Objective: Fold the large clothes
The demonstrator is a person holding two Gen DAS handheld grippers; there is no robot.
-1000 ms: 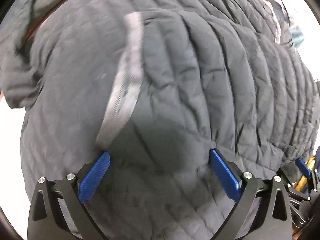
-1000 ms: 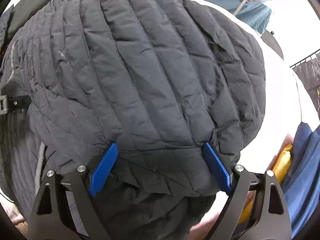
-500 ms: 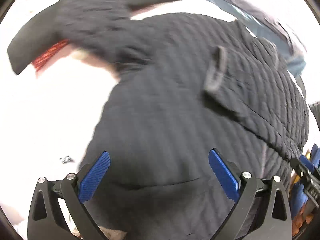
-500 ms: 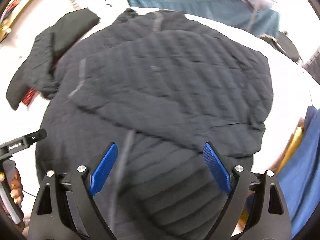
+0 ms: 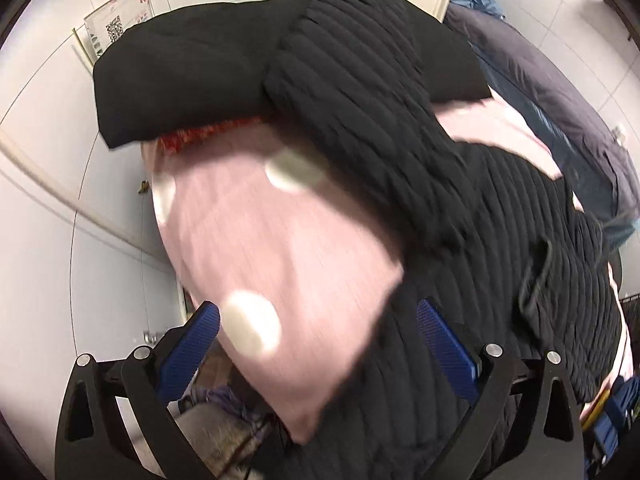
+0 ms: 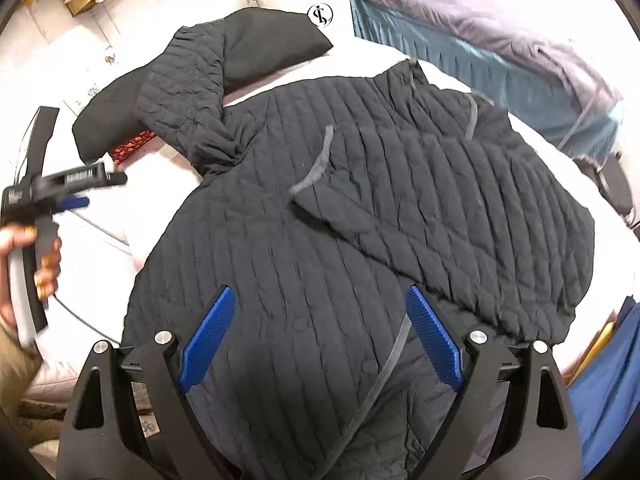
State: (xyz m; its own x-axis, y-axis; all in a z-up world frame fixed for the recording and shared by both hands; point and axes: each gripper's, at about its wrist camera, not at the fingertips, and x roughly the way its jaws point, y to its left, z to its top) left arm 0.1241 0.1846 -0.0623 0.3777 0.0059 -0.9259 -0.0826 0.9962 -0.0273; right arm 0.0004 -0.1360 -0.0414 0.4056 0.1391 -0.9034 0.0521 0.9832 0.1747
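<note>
1. One quilted dark jacket [image 6: 360, 208] is seen, spread on a pale bed [image 6: 540, 148]; one black pillow [image 6: 264, 44] lies at the far end.
2. Two grippers are counted: the right gripper [image 6: 320, 336] in its own view, and the left gripper [image 6: 76, 200] at the left edge of that view, held in a hand [image 6: 44, 256].
3. In the left wrist view the left gripper [image 5: 320, 348] is seen with both blue pads spread apart – released, nothing pinched between them.
4. The right gripper's jaws stand wide too – released; the jacket's lower part is seen below and between the pads, but no cloth is pressed by them.
5. One jacket sleeve [image 6: 180, 100] is laid over the pillow's near edge; a front panel is folded back across the chest.
6. The jacket's right hem lies near the bed's right edge; bare sheet is left open on the left side, between jacket and left gripper.
7. In the left wrist view pink spotted bedding [image 5: 280, 260] is shown beside the jacket [image 5: 500, 240], blurred; the bed's left edge and tiled floor [image 5: 48, 200] are seen beyond it.
</note>
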